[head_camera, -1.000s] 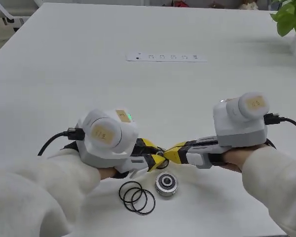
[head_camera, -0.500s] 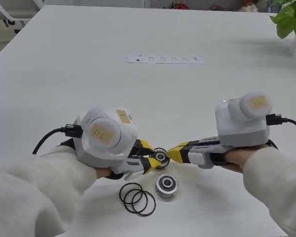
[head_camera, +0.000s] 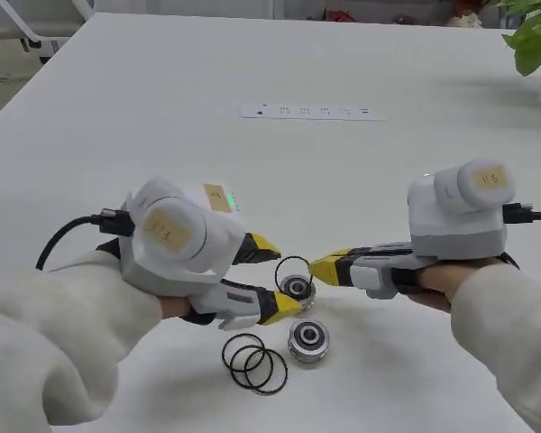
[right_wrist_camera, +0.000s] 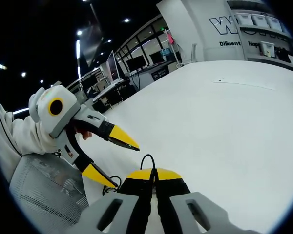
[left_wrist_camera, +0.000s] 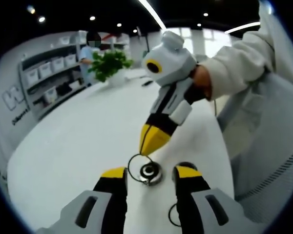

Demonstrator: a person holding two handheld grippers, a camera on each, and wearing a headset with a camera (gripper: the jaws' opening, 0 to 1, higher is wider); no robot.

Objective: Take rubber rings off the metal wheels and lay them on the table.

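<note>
3 rubber rings (head_camera: 253, 363) lie overlapping on the table (head_camera: 162, 108), just left of the nearer metal wheel (head_camera: 307, 336), which looks stripped. Just beyond that wheel sits the second wheel (head_camera: 298, 288), between the wide-spread jaws of the left gripper (head_camera: 275, 276). Beyond the nearer wheel and slightly right, the right gripper (head_camera: 325, 268) is pinched closed on a 4th ring (head_camera: 293, 258). I cannot tell whether its loop has fully cleared the second wheel.

So 3 rings are laid down, and this 1 is left to place. Against 0.5 s ago, the left jaws have spread away from the second wheel, and the ring now stands up as a loop. Far beyond lies a power strip (head_camera: 311, 112).
</note>
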